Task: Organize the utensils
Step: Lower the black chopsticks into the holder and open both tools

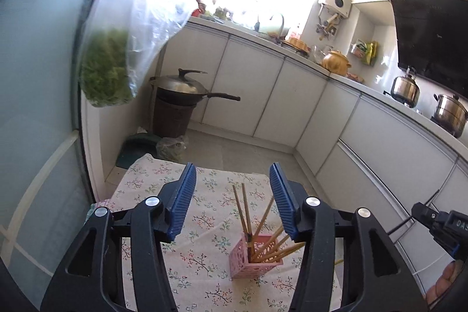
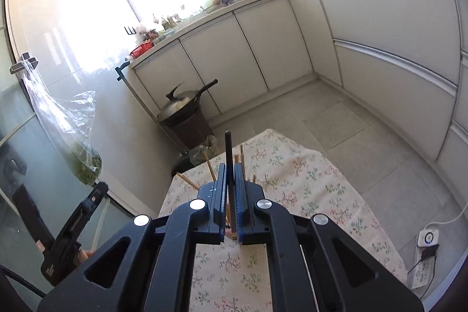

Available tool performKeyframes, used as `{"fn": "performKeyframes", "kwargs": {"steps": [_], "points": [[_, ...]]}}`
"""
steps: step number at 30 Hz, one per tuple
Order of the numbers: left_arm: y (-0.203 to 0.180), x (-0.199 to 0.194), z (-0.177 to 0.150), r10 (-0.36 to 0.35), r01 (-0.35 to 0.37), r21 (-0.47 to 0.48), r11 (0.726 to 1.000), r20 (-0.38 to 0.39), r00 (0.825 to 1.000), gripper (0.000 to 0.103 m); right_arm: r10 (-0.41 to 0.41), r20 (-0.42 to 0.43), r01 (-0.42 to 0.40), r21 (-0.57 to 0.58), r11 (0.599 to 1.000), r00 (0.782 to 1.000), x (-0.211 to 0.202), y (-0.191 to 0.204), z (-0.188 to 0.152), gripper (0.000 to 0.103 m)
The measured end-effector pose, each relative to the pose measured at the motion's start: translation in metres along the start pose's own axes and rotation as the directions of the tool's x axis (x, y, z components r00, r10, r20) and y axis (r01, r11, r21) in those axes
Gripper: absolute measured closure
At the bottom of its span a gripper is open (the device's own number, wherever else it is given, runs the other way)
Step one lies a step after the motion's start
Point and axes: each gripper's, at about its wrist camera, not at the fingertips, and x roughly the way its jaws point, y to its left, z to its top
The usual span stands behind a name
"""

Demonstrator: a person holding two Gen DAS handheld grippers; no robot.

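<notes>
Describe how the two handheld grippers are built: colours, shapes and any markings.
Both the left gripper and the right gripper have glossy black plastic linkage arms with triangular cut-outs and round silver pivot bolts. Their fingers carry blue ribbed pads. The right gripper's black body bears pale lettering, too small to read.

Holder [image 1: 255, 256]: on the cloth-covered counter [image 1: 163, 195], toward its right side.
Chopsticks [image 1: 264, 241]: in the holder, leaning apart.
Wok [image 1: 181, 88]: on the bin [image 1: 172, 119], behind the counter.
</notes>
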Motion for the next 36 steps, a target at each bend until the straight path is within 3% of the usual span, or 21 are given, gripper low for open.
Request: {"fn": "performKeyframes", "kwargs": {"steps": [2,11,23,27,32,36], "points": [[0.006,-0.002,0.002,-0.002,0.002,-0.02,1.0,0.005,1.0,0.044,-0.012,0.006,0.012,-0.006,1.0,1.0,0.009,0.007,0.006,0.098],[0.022,0.0,0.005,0.007,-0.007,-0.052,0.999,0.0,1.0,0.041,-0.073,-0.018,0.072,-0.045,0.996,0.997,0.059,0.031,0.021,0.098],[0.022,0.013,0.002,0.002,-0.004,-0.054,0.999,-0.037,0.999,0.032,-0.119,-0.066,0.115,-0.066,0.991,0.991,0.122,0.034,0.01,0.095],[0.022,0.013,0.002,0.016,-0.018,-0.055,0.998,-0.031,0.999,0.027,-0.114,-0.038,0.113,-0.037,0.993,0.993,0.123,0.029,0.018,0.09],[0.014,0.005,0.002,0.034,-0.034,-0.033,0.999,0.005,0.999,0.01,-0.121,0.008,0.121,-0.077,0.99,0.993,0.104,0.031,0.021,0.089],[0.006,0.002,0.0,0.041,-0.041,0.001,0.999,0.02,0.999,0.007,-0.116,0.008,0.116,-0.078,0.99,0.993,0.094,0.029,0.022,0.084]]}}
